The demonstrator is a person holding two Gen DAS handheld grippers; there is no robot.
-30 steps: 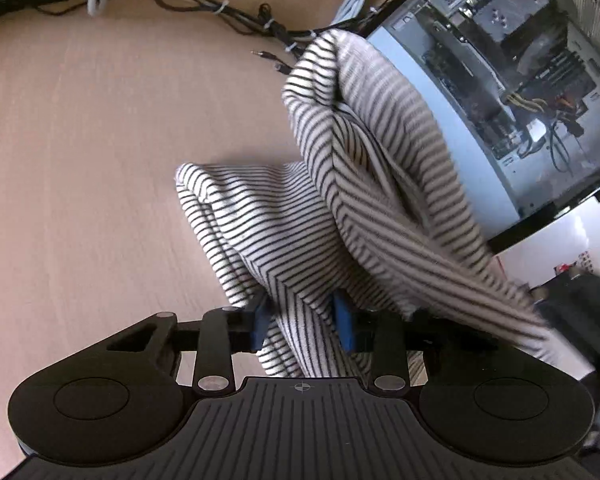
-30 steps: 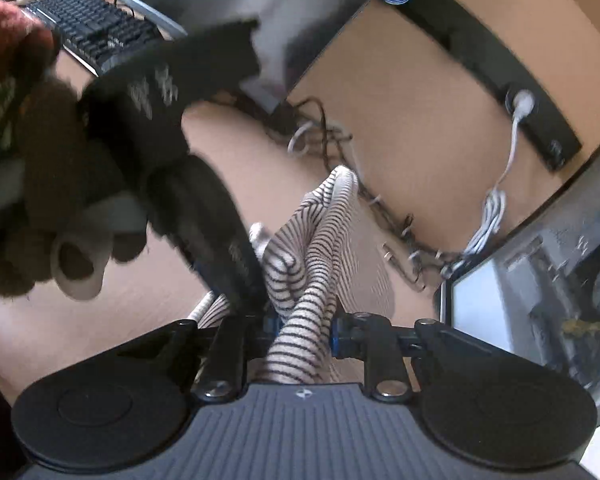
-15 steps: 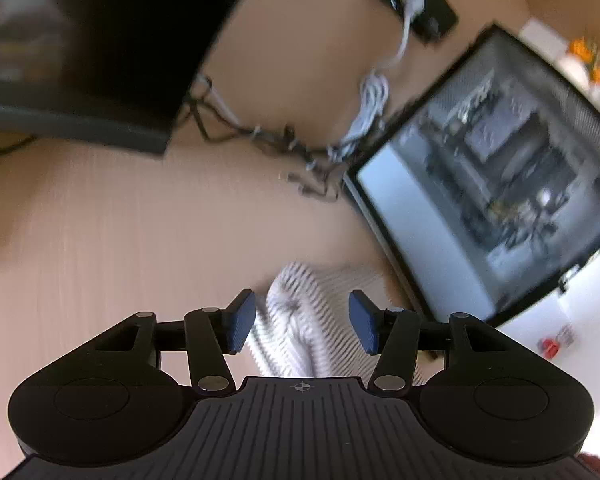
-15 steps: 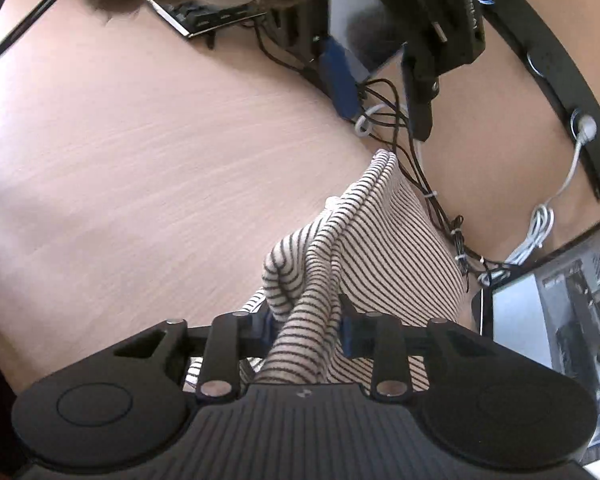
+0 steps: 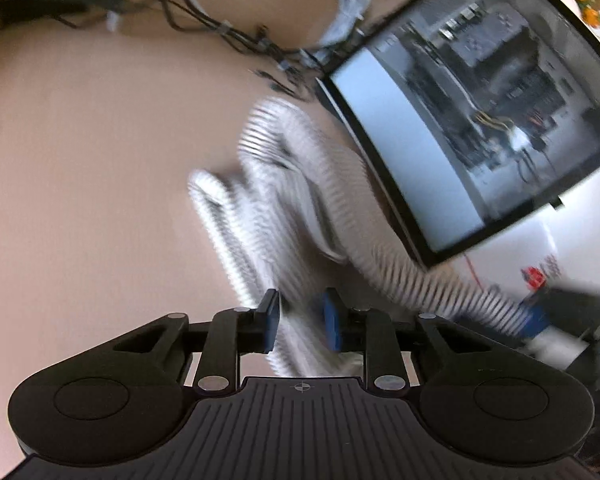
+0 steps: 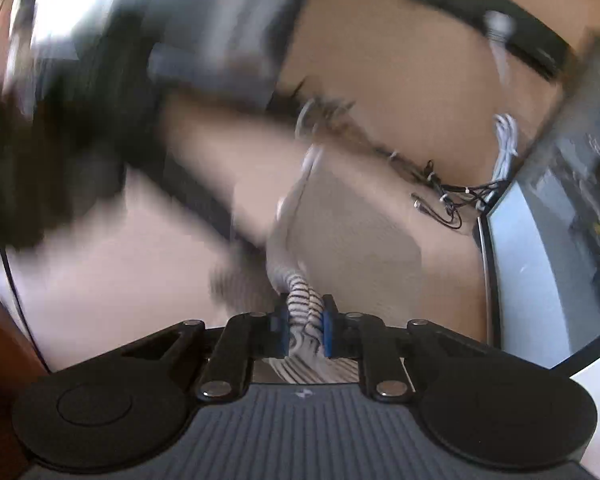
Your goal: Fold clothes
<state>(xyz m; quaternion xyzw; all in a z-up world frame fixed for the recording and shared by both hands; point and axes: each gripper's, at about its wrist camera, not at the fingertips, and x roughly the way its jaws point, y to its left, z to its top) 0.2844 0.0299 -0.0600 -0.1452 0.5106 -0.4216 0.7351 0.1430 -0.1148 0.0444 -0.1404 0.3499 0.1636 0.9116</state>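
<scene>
Wooden desk (image 5: 80, 184) filled both wrist views, heavily motion-blurred. Tangle of cables (image 5: 228, 32) sat at 12 o'clock in the left view, with a glass-sided PC case (image 5: 480, 112) at 2 o'clock. Striped garment (image 5: 284, 208) was bunched mid-frame, lifted off the desk in a ridge, one end trailing to 4 o'clock toward the right gripper (image 5: 536, 316), barely visible there. Left gripper (image 5: 301, 320) was clamped on a fold of the garment, blue pads (image 5: 271, 320) pressing cloth. Right gripper (image 6: 303, 328), jaws just closing, pinched a thick roll of the striped garment (image 6: 302, 308) between its pads; cloth ran up toward 12 o'clock. Cables (image 6: 440, 196) lay at 2 o'clock, PC case (image 6: 540, 248) at 3 o'clock. Upper left of the right view was too smeared to identify.
</scene>
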